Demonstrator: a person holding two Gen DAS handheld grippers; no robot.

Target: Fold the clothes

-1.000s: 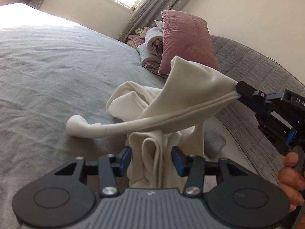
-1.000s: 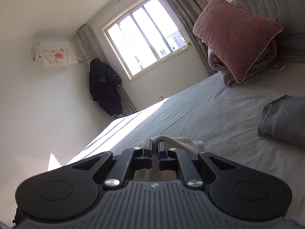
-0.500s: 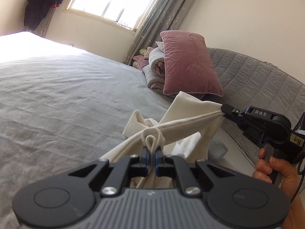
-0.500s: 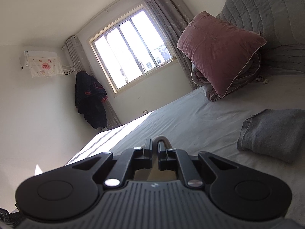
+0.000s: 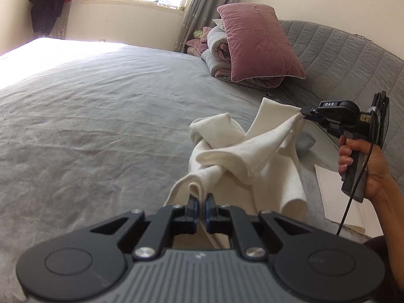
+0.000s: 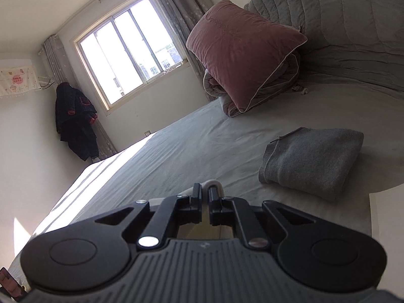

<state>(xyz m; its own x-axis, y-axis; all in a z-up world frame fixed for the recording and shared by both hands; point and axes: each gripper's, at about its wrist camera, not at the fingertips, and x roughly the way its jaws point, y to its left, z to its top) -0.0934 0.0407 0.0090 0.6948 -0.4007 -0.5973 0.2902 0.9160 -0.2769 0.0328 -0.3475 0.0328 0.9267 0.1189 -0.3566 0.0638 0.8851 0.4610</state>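
A cream white garment point(image 5: 242, 149) hangs crumpled in the air above the grey bed point(image 5: 88, 126). My left gripper point(image 5: 200, 208) is shut on a fold of it at the near end. My right gripper point(image 5: 304, 113) is shut on another edge, up and to the right, held by a hand. In the right wrist view the right gripper point(image 6: 205, 194) is shut on a small loop of the same cloth point(image 6: 214, 183); the rest of the garment is hidden below it.
A folded grey garment point(image 6: 313, 161) lies on the bed to the right. A pink pillow point(image 5: 257, 45) leans on rolled bedding against the quilted grey headboard point(image 5: 341, 53). A window point(image 6: 128, 58) and a hanging dark coat point(image 6: 75, 121) are at the far wall.
My left gripper has shut on a fold of the cream garment and lifted it off the bed. The right gripper keeps its hold and has moved up and to the right.
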